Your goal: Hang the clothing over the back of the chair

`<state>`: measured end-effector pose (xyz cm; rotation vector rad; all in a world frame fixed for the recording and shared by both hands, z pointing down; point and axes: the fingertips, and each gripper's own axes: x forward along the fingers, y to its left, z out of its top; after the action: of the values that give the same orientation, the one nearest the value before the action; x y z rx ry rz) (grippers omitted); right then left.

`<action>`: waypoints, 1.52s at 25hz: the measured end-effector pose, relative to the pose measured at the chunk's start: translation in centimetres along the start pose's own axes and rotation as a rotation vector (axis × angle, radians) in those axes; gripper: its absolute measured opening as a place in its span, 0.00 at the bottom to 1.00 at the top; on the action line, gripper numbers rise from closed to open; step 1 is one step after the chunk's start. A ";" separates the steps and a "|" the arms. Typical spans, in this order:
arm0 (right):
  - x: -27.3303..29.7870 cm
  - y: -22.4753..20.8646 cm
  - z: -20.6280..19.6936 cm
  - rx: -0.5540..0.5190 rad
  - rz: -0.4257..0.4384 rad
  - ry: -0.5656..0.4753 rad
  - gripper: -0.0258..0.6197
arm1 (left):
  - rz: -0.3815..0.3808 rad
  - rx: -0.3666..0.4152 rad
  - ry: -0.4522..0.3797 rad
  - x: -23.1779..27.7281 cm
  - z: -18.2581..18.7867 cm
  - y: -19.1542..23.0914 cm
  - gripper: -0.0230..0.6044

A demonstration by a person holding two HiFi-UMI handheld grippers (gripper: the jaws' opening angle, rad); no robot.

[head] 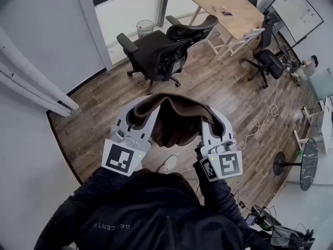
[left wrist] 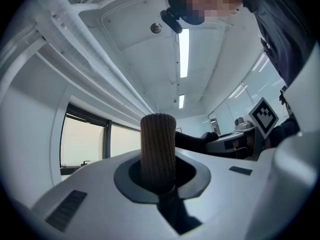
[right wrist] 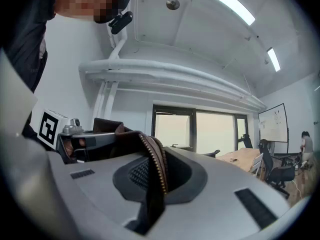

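- The left gripper [left wrist: 159, 180] is closed on a ribbed cuff [left wrist: 158, 143] of the brown garment [head: 174, 121]. The cuff stands up between the jaws.
- The right gripper [right wrist: 154, 180] is clamped on a zip edge [right wrist: 156, 156] of the same garment. The fabric is pinched well down in the jaw throat.
- The garment hangs slung between the two grippers, in front of the person's chest and clear of the floor [head: 218, 92].
- The black chair [head: 156, 53] stands well ahead near the window, apart from the garment. The step in hand appears to be the carry to it.
- Approach from behind the backrest [head: 190, 31], not from the seat side.
- Hold the grippers apart so the fabric stays spread and does not bunch.
- Raise the garment above the top of the backrest, then lower it so part falls on each side.
- Release neither grip until the fabric rests on the backrest.
- Avoid the white cable [head: 260, 121] lying on the floor to the right.
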<state>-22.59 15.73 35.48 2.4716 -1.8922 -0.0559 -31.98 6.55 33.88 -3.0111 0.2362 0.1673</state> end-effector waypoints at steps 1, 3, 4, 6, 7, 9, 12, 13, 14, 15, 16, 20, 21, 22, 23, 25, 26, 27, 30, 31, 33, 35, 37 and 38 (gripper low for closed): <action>0.0 0.1 -0.1 -0.004 0.000 -0.001 0.08 | 0.001 -0.002 -0.003 -0.2 -0.1 -0.1 0.12; -0.1 0.2 -0.2 -0.012 0.000 0.000 0.08 | 0.003 -0.006 -0.006 -0.4 -0.3 -0.2 0.12; -0.1 0.2 -0.2 -0.016 0.001 0.002 0.08 | 0.004 -0.008 -0.006 -0.5 -0.3 -0.3 0.12; -0.1 0.1 -0.2 -0.020 0.004 0.006 0.08 | 0.002 -0.014 -0.004 -0.4 -0.3 -0.4 0.12; -0.1 -0.1 -0.1 -0.019 0.005 0.009 0.08 | 0.000 -0.020 -0.002 -0.3 -0.3 -0.5 0.12; -0.2 -0.5 -0.1 -0.019 0.007 0.012 0.08 | -0.008 -0.026 -0.003 0.0 -0.1 -0.8 0.12; -0.4 -1.0 0.1 -0.020 0.005 0.013 0.08 | -0.015 -0.023 -0.001 0.4 0.1 -1.2 0.12; -0.5 -1.2 0.1 -0.019 0.005 0.012 0.08 | -0.016 -0.022 0.001 0.5 0.1 -1.4 0.12; -0.6 -1.4 0.1 -0.019 0.005 0.011 0.08 | -0.016 -0.021 0.003 0.7 0.2 -1.5 0.12; -0.6 -1.6 0.0 -0.018 0.005 0.011 0.09 | -0.017 -0.020 0.003 0.9 0.1 -1.6 0.12; -0.6 -1.7 0.0 -0.017 0.006 0.012 0.09 | -0.016 -0.021 0.002 1.1 0.1 -1.7 0.12; -0.9 -2.6 0.0 -0.010 0.010 0.014 0.09 | -0.016 -0.018 -0.004 2.0 0.5 -2.2 0.12; -1.0 -3.0 0.1 -0.010 0.012 0.013 0.09 | -0.017 -0.015 -0.005 2.2 0.6 -2.5 0.12; -1.2 -3.3 0.2 -0.010 0.014 0.011 0.09 | -0.016 -0.013 -0.007 2.6 0.7 -2.7 0.12; -1.3 -3.7 0.3 -0.011 0.016 0.010 0.09 | -0.015 -0.012 -0.009 2.9 0.8 -2.9 0.12; -1.4 -4.3 0.4 -0.014 0.022 0.006 0.09 | -0.011 -0.013 -0.014 3.5 0.9 -3.2 0.12; -1.4 -4.7 0.5 -0.016 0.025 0.003 0.09 | -0.009 -0.014 -0.016 3.9 1.0 -3.4 0.12; -1.4 -5.1 0.7 -0.018 0.028 0.000 0.09 | -0.006 -0.013 -0.018 4.2 1.2 -3.5 0.12; -1.5 -6.6 1.2 -0.024 0.037 -0.012 0.09 | 0.001 -0.007 -0.024 5.5 1.6 -4.2 0.12; -1.5 -7.2 1.3 -0.025 0.040 -0.015 0.09 | 0.003 -0.008 -0.029 6.0 1.8 -4.5 0.12; -1.6 -8.4 1.4 -0.025 0.045 -0.021 0.09 | 0.006 -0.010 -0.036 7.0 2.1 -5.2 0.12; -1.9 -9.7 1.5 -0.027 0.056 -0.030 0.09 | 0.012 -0.006 -0.037 7.9 2.1 -6.1 0.12; -2.1 -11.1 1.6 -0.034 0.069 -0.038 0.09 | 0.020 0.002 -0.037 9.0 2.2 -6.9 0.12; -2.2 -11.7 1.7 -0.037 0.076 -0.042 0.09 | 0.025 0.006 -0.038 9.5 2.3 -7.3 0.12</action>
<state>-11.93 20.87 33.26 2.3911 -1.9807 -0.1399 -21.71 12.58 31.27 -2.9973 0.2705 0.2251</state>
